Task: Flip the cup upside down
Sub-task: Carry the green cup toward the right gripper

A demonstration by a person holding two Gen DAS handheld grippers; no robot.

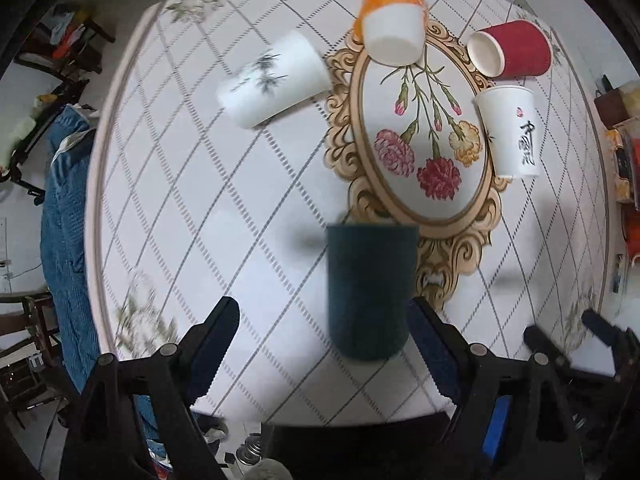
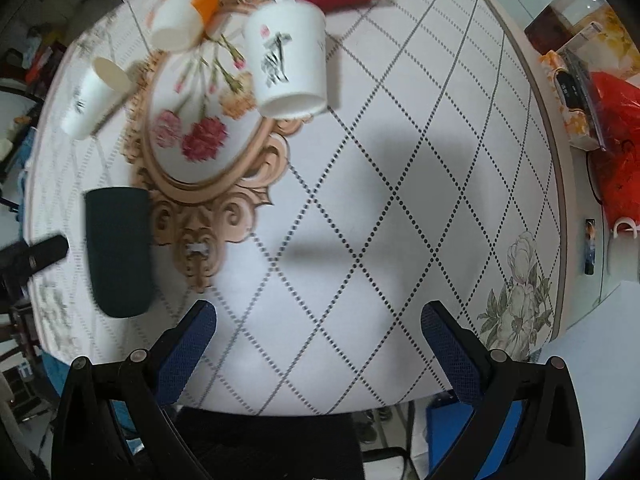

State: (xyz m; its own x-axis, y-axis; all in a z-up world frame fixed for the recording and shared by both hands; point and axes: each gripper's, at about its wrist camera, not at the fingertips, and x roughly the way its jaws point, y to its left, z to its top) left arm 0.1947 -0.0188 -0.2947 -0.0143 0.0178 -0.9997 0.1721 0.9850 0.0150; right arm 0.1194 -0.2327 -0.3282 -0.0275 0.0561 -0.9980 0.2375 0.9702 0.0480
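A dark green cup [image 1: 370, 292] stands on the round table, closed end up, between the wide-open fingers of my left gripper [image 1: 324, 336], which does not touch it. It also shows in the right wrist view [image 2: 119, 250] at the left. My right gripper [image 2: 320, 340] is open and empty above bare tablecloth. Several other cups stand closed end up: a white one with bamboo print [image 1: 276, 78], an orange-and-white one [image 1: 394, 24], a red one [image 1: 512, 50] and a white one with black calligraphy [image 1: 512, 132], also in the right wrist view [image 2: 286, 60].
The table [image 2: 400, 200] has a diamond-pattern cloth with a floral oval medallion [image 1: 420, 152]. Boxes and a red bag [image 2: 616, 140] sit beyond its right edge. A blue cloth [image 1: 64, 220] hangs at the left. The right gripper's fingers [image 1: 600, 332] show at the left view's right edge.
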